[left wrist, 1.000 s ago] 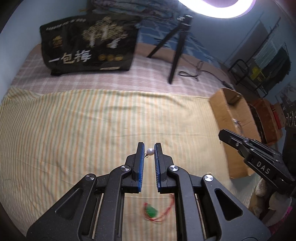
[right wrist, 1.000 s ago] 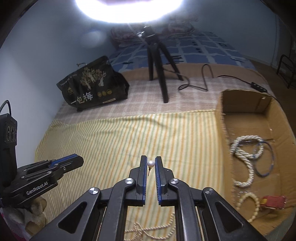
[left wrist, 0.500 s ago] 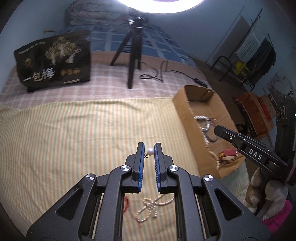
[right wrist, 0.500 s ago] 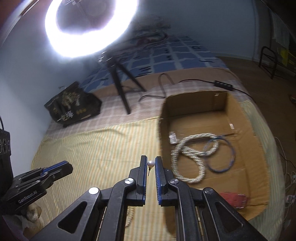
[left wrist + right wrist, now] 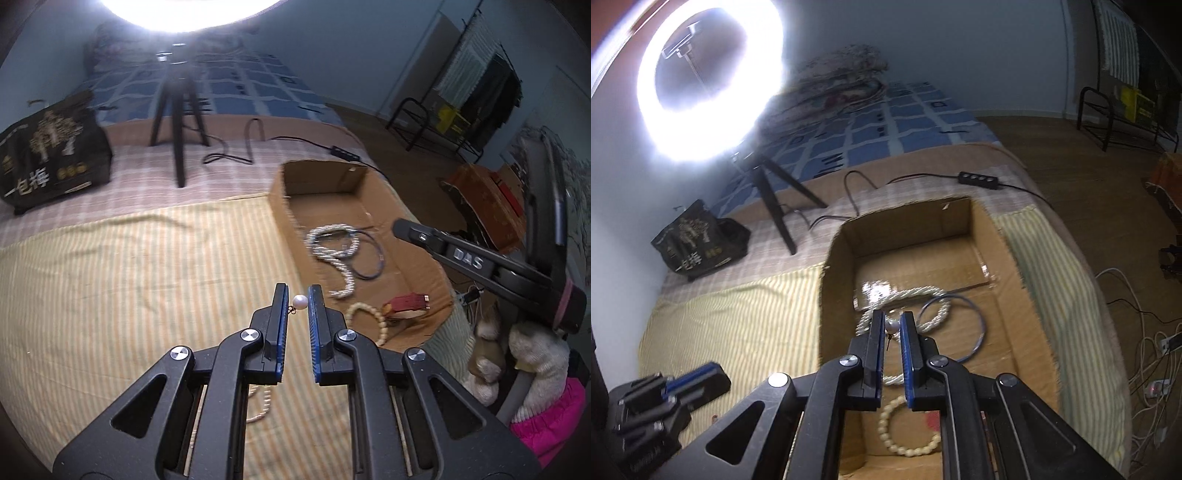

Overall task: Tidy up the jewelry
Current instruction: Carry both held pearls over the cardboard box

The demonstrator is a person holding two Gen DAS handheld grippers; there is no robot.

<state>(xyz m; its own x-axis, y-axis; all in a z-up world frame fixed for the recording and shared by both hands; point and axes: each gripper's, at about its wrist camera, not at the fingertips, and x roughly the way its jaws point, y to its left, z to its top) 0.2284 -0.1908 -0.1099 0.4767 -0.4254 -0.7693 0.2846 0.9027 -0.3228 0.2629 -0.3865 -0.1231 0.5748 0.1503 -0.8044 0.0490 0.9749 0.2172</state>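
Observation:
My left gripper is shut on a small pearl earring, held over the striped bedspread just left of the cardboard box. My right gripper is shut on a second pearl earring and hangs over the inside of the box. In the box lie a white twisted pearl rope, a blue cord loop, a cream bead bracelet and a red item. The right gripper's arm shows at the right of the left wrist view; the left gripper shows low left in the right wrist view.
A pearl strand lies on the striped spread under my left gripper. Behind stand a ring light on a black tripod, a black printed bag and a power strip with cables. The bed's right edge drops to the floor.
Both grippers have swung right toward the cardboard box, each still holding its pearl earring. The right one now hangs over the box's interior; the left has neared its left wall.

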